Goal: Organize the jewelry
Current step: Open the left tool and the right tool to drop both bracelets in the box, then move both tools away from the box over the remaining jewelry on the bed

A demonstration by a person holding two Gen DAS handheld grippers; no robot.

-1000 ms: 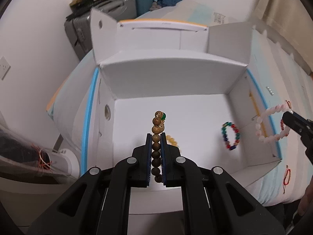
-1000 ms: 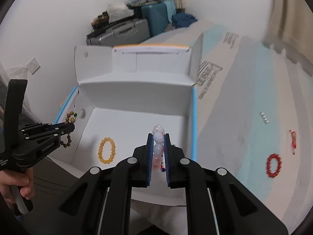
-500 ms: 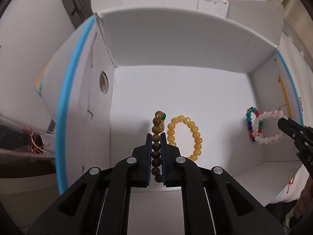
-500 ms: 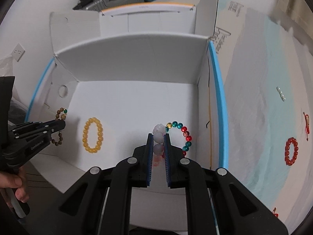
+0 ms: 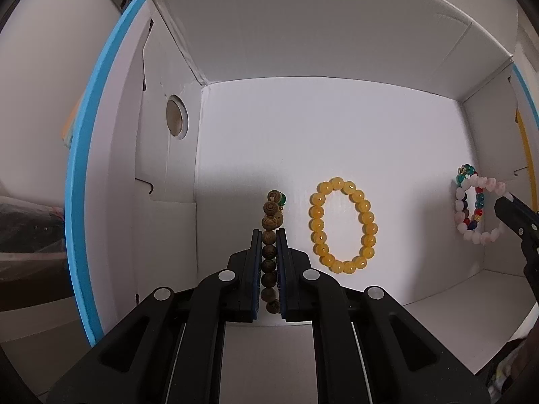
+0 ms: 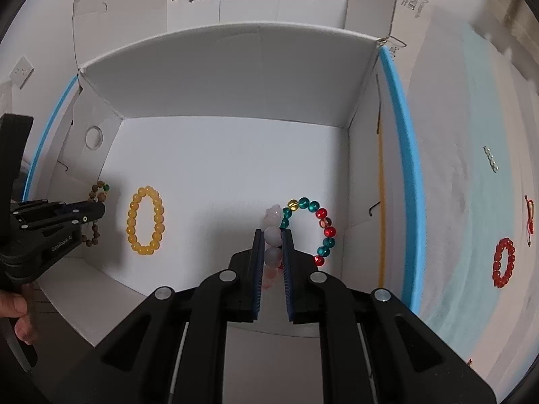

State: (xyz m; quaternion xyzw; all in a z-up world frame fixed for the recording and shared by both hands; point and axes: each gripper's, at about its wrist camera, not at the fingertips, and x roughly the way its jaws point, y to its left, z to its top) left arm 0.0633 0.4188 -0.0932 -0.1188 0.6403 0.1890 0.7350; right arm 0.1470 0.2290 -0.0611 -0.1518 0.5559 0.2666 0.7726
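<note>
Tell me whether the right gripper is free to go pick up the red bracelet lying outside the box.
Probably not yet. The right gripper is shut on the pink bracelet inside the white box; the red bracelet lies beyond the box's right wall. Release first; nothing else blocks it.

In the right wrist view, the side of the left gripper (image 6: 86, 213) carries small pale lettering along its black body that reads roughly "GenRobot.AI", though the letters are small and slanted. On the upright back flap of the white cardboard box (image 6: 235, 77) a tiny grey line of print sits near its top edge, too small to read. Beyond the box's far right corner, the pale bed cover (image 6: 471, 118) bears blocky grey printed characters, skewed and cut off, not legible. The left wrist view shows no readable text.
</note>
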